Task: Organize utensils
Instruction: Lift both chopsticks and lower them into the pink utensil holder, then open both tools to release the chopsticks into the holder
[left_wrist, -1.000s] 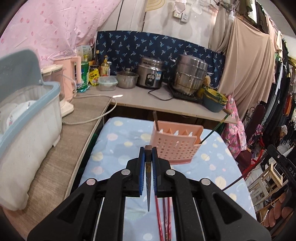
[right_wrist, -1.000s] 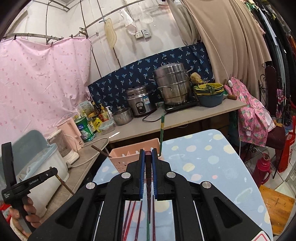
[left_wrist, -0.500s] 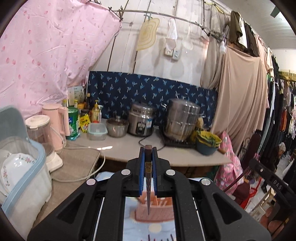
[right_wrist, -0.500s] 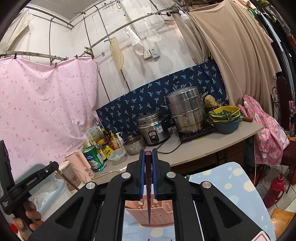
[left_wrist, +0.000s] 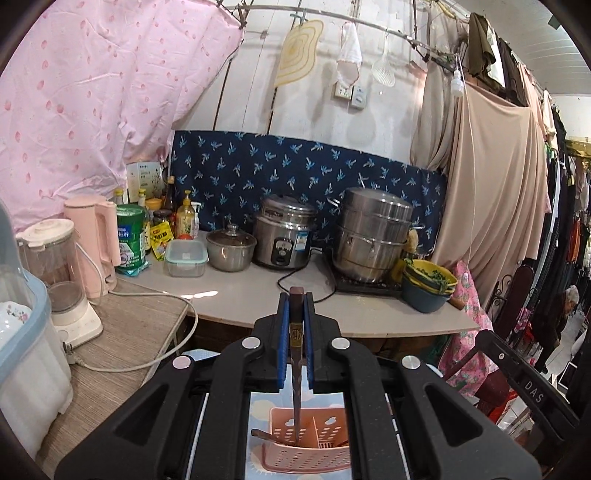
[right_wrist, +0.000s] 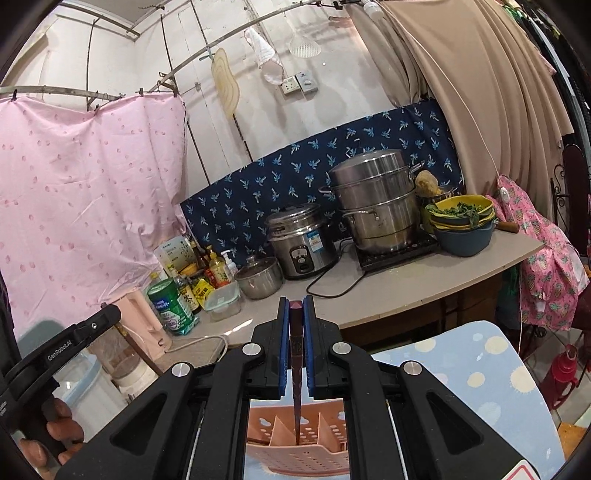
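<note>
My left gripper (left_wrist: 295, 306) is shut on a dark brown chopstick (left_wrist: 295, 369) held upright; its tip points down into the pink perforated utensil basket (left_wrist: 306, 450) below, which holds another brown utensil (left_wrist: 264, 435). My right gripper (right_wrist: 295, 314) is shut on a dark reddish chopstick (right_wrist: 296, 387) held upright, its tip inside a divided compartment of the same pink basket (right_wrist: 299, 454). The left gripper's handle (right_wrist: 62, 350) shows at the left of the right wrist view. The basket stands on a blue dotted cloth (right_wrist: 480, 369).
A kitchen counter (left_wrist: 251, 299) behind carries a rice cooker (left_wrist: 286, 236), steel steamer pot (left_wrist: 373, 232), small pot, bottles, pink kettle (left_wrist: 94, 240), blender and bowls of greens (left_wrist: 428, 280). A blue-rimmed dish bin (left_wrist: 22, 350) stands at the left.
Both grippers have tilted up and moved over the pink basket, each still holding its chopstick. The chopstick tips now hang into the basket, and the loose chopsticks on the cloth are out of view.
</note>
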